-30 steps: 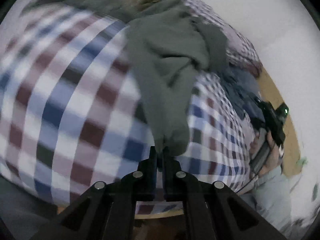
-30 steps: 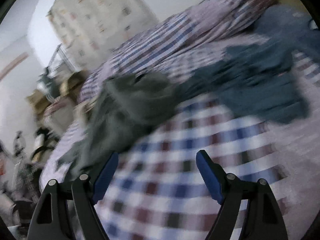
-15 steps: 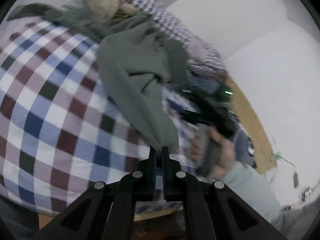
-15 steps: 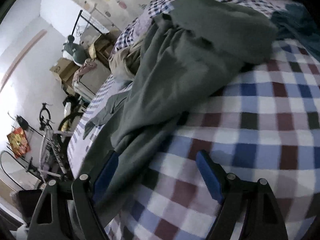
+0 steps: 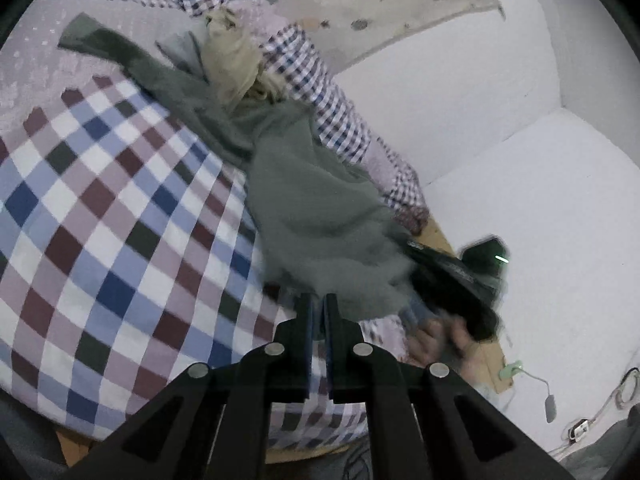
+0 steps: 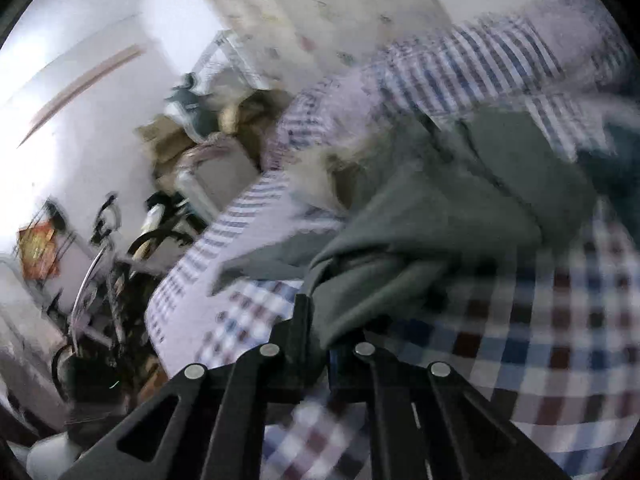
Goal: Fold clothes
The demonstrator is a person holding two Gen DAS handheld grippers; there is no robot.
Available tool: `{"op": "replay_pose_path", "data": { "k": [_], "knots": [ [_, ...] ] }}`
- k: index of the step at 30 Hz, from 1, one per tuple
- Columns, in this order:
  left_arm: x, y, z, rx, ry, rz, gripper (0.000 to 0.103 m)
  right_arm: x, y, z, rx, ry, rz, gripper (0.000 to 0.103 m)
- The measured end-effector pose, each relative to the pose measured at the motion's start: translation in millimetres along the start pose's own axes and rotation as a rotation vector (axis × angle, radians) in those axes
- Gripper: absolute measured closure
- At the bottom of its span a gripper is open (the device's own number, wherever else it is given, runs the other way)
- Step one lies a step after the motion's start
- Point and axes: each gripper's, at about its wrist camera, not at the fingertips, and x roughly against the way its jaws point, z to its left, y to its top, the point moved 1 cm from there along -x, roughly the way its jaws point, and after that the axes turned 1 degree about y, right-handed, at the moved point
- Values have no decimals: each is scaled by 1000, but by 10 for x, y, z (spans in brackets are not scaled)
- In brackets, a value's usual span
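The grey-green garment [image 5: 320, 204] is soft, matt knit cloth. Under it, the checked bedsheet [image 5: 120, 216] is smooth woven cotton. The left gripper [image 5: 316, 312] is matt black plastic with dull metal rivets; far walls are matt.

Left tongs [image 5: 318, 312] pinch the grey-green garment [image 5: 316, 208] above the checked bedspread [image 5: 120, 216].

Checked bedspread [image 5: 120, 240], white wall [image 5: 520, 200], bicycle [image 6: 108, 280]

Home bedroom. Bed [image 5: 100, 208] under checked cover, clothes [image 5: 312, 200] heaped on it. White walls [image 5: 460, 80], patterned curtain [image 6: 320, 12]. Bicycle [image 6: 120, 264] and boxes [image 6: 168, 140] stacked beside bed.
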Motion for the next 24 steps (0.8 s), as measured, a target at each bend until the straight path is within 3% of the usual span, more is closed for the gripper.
{"op": "replay_pose_path", "data": {
  "k": [5,7,8,9,11,14,19,24],
  "knots": [
    [250,139,113,50,14,-105,99,520,-147,540,188,120,51,86],
    [382,192,184,76,35,-155,99,666,-290,552,217,132,51,74],
    [469,230,232,97,50,-186,99,758,-369,498,212,129,29,55],
    [563,270,291,122,61,-217,99,877,-466,344,167,104,-1,44],
    [766,356,409,167,83,-283,99,949,-604,9,82,-10,-3,42],
    [940,441,459,155,128,-338,99,1033,-804,-490,-42,-188,4,40],
    [889,437,438,139,141,-313,99,840,-749,-775,7,-385,33,40],
    [633,465,323,67,167,-249,99,377,-408,-994,181,-491,155,38]
  ]
}}
